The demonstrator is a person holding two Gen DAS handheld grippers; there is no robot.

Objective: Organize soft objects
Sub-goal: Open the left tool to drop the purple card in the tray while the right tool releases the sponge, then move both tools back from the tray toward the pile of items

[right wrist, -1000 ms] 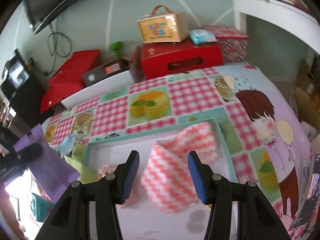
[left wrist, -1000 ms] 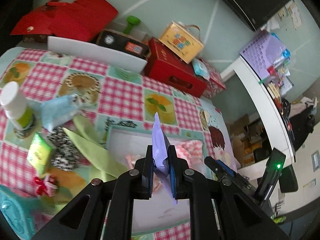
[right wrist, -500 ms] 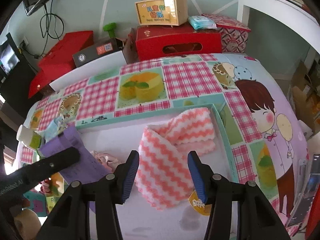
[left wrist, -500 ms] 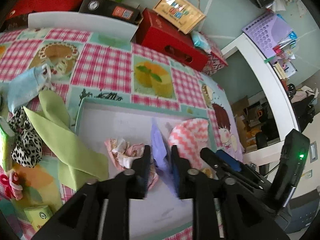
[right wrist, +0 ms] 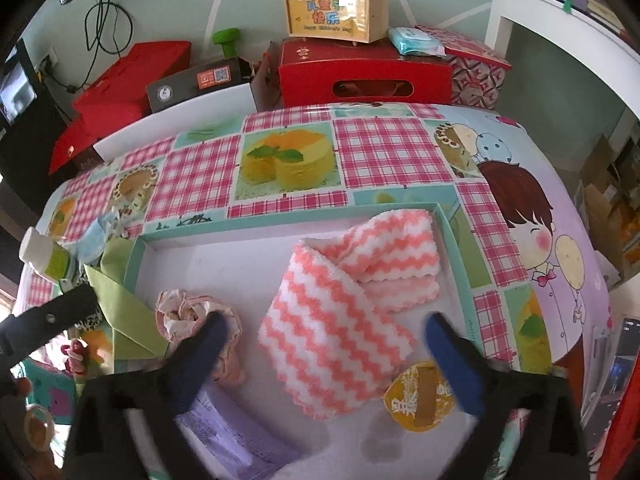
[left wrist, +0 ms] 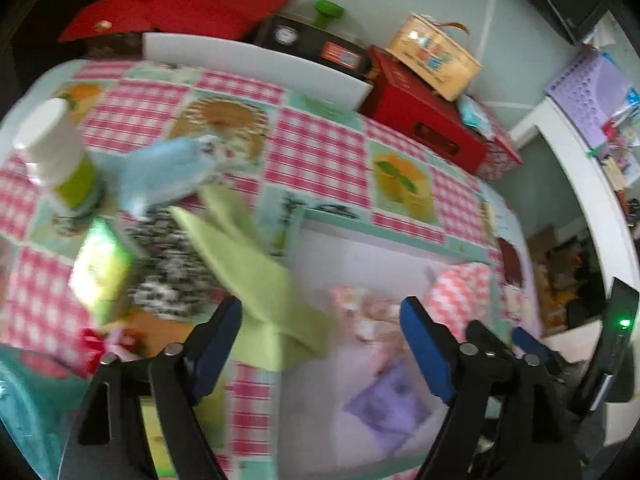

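Observation:
A shallow teal-rimmed white tray (right wrist: 448, 236) lies on the table. In it are a pink-and-white zigzag cloth (right wrist: 344, 292), a crumpled pink floral cloth (right wrist: 188, 312) and a purple cloth (right wrist: 236, 436), which also shows in the left wrist view (left wrist: 388, 404). My left gripper (left wrist: 320, 344) is open and empty above the tray's left rim and a green cloth (left wrist: 248, 264). My right gripper (right wrist: 324, 364) is open and empty over the tray's near part. A light blue cloth (left wrist: 164, 172) and a leopard-print cloth (left wrist: 168, 264) lie left of the tray.
A white-capped green bottle (left wrist: 56, 156), a green packet (left wrist: 100, 272) and a red bow (left wrist: 100, 348) sit at the left. Red boxes (right wrist: 364, 72) and a yellow carry box (right wrist: 336, 12) stand behind the table. A yellow sticker (right wrist: 420, 400) lies in the tray.
My left gripper has opened and let go of the purple cloth, which now lies in the tray, and it has swung left. My right gripper has opened wider.

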